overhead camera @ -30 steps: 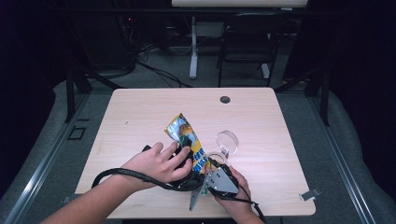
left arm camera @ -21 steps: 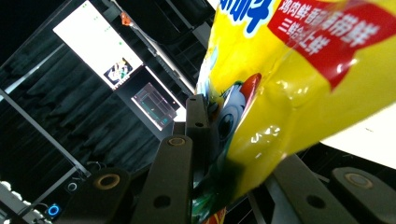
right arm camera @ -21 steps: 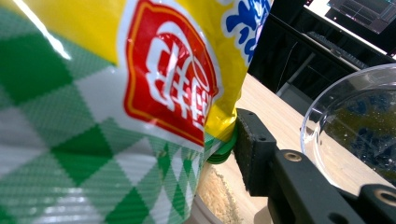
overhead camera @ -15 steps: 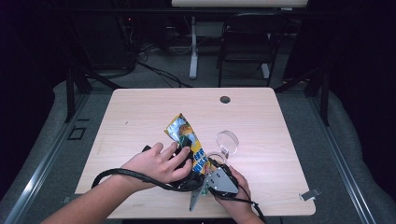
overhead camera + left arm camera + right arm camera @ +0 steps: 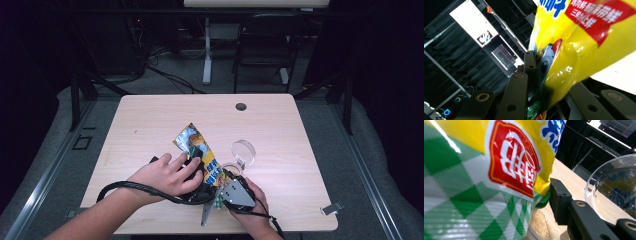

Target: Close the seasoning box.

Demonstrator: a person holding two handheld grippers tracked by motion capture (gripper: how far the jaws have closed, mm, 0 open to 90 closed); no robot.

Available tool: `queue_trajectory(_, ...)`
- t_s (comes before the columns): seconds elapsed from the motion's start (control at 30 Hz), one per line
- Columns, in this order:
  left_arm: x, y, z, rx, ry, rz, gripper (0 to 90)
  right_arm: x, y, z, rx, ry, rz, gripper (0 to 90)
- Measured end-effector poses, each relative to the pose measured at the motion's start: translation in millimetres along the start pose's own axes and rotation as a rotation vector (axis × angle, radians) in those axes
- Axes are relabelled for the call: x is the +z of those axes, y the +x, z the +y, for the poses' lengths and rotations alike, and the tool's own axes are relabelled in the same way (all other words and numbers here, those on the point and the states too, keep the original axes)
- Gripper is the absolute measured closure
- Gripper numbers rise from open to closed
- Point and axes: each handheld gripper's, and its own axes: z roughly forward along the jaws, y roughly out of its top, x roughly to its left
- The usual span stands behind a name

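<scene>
Both claws, the left claw and the right claw, pinched the yellow bag near the front of the counter, beside a clear bowl.

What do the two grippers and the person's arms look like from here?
Both grippers have matte black jaws with round bolt holes along their links. The right gripper carries a grey three-cornered plate on top. A thick black cable loops from the left gripper across the forearm. The forearms are bare, with no sleeves or gloves.
</scene>
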Motion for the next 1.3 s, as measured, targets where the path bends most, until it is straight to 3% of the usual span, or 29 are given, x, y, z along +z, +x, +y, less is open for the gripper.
queue_trajectory(0.03,-1.1,1.1,0.0,0.025,0.017,0.001,83.9,0.2,-0.2,0.0,-0.001,-0.002,-0.001,70.5)
queue_trajectory(0.4,0.9,-3.8,-3.9,-0.013,0.025,-0.03,84.3,0.5,-0.7,0.1,0.0,0.004,-0.005,70.7)
queue_trajectory(0.7,4.8,-11.9,-9.2,-0.107,0.013,-0.065,84.3,0.8,-1.6,0.3,0.0,0.007,-0.002,70.8)
queue_trajectory(0.8,6.9,-17.6,-11.2,-0.159,0.004,-0.087,84.3,1.1,-1.8,0.3,-0.004,0.004,-0.003,70.9)
queue_trajectory(0.83,7.4,-17.6,-11.6,-0.141,0.004,-0.071,84.4,1.1,-1.8,0.4,-0.005,0.005,-0.002,70.9)
queue_trajectory(0.93,9.1,-21.9,-13.7,-0.186,-0.001,-0.099,84.5,1.2,-1.4,0.5,-0.006,0.003,-0.005,70.9)
queue_trajectory(1.07,11.2,-25.4,-15.0,-0.197,-0.004,-0.091,84.6,0.7,-1.1,0.7,-0.014,0.006,-0.003,71.0)
queue_trajectory(1.3,13.3,-30.4,-16.1,-0.231,-0.006,-0.129,84.9,0.9,-1.1,0.7,-0.014,0.004,-0.004,70.9)
